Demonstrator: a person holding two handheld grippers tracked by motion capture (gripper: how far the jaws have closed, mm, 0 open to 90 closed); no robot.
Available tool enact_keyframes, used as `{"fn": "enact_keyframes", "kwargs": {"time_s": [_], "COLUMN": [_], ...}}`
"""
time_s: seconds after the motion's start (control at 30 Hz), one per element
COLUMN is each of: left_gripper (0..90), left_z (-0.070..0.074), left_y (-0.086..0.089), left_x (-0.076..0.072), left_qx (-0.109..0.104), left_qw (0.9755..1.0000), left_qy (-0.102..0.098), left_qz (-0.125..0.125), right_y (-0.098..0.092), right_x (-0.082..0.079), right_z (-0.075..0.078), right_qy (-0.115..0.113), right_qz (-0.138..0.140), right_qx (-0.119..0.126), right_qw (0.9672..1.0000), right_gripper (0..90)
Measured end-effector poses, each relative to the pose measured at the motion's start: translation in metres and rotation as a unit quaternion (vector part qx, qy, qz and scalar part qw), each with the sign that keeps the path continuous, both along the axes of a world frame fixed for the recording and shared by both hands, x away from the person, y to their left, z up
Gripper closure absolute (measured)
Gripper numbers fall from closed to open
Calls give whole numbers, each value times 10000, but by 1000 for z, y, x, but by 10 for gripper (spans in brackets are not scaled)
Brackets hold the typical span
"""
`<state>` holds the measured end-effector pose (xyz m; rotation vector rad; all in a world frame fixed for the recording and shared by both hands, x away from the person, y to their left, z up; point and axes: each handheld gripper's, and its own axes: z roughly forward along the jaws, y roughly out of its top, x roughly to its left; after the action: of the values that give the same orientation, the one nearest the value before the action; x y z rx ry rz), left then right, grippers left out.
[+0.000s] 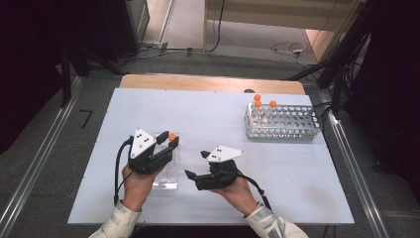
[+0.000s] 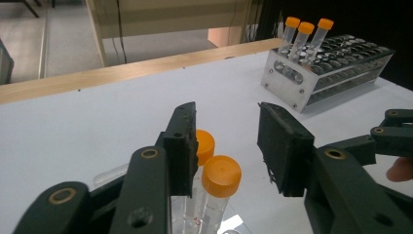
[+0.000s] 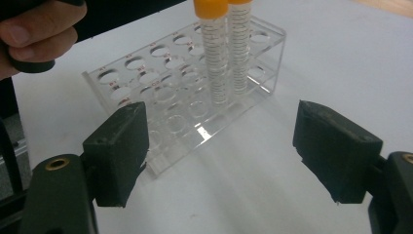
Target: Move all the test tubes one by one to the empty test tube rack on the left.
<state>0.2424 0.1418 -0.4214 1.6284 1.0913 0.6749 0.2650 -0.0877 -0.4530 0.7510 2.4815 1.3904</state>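
My left gripper [image 1: 167, 141] [image 2: 226, 136] stands open over a clear plastic rack [image 1: 166, 174] [image 3: 146, 73] at the table's left front. Two orange-capped tubes stand in that rack. One tube [image 2: 220, 183] [image 1: 172, 137] is between the jaws, close to the left pad, and the right pad is clear of it. The other tube [image 2: 205, 145] stands just behind that left jaw. My right gripper [image 1: 195, 164] [image 3: 224, 151] is open and holds nothing. It points at the clear rack from the right, where the two tubes [image 3: 215, 58] rise upright.
A metal rack [image 1: 282, 126] [image 2: 292, 83] stands at the back right of the white table [image 1: 213, 114] with three orange-capped tubes [image 1: 258, 103] [image 2: 305, 36] at its left end. A hand [image 3: 34, 29] on the left gripper's handle shows top left in the right gripper view.
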Motion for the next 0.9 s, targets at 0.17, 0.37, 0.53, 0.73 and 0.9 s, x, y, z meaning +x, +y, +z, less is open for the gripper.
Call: {"fn": "enact_keyframes", "kwargs": {"time_s": [0.17, 0.37, 0.53, 0.73, 0.9], "left_gripper": [394, 271, 269, 269, 266], "left_z": [1, 2, 3, 3, 4], "left_y": [2, 7, 10, 12, 15], "left_x": [0, 1, 0, 0, 1], "left_qx": [-43, -60, -136, -172, -237], "left_qw": [9998, 9991, 9987, 9985, 9984], "left_qy": [-25, -24, -72, -83, -63], "left_qz": [179, 429, 478, 507, 500], "right_y": [-7, -20, -37, -61, -81], "right_x": [5, 15, 28, 42, 51], "right_z": [4, 9, 15, 23, 33], "right_qy": [-141, -207, -267, -374, -495], "right_qz": [-226, -613, -1052, -1561, -1881], "right_qx": [-80, -80, -88, -115, -139], "right_qw": [9996, 9979, 9940, 9870, 9808], "right_gripper": [210, 219, 228, 238, 241]}}
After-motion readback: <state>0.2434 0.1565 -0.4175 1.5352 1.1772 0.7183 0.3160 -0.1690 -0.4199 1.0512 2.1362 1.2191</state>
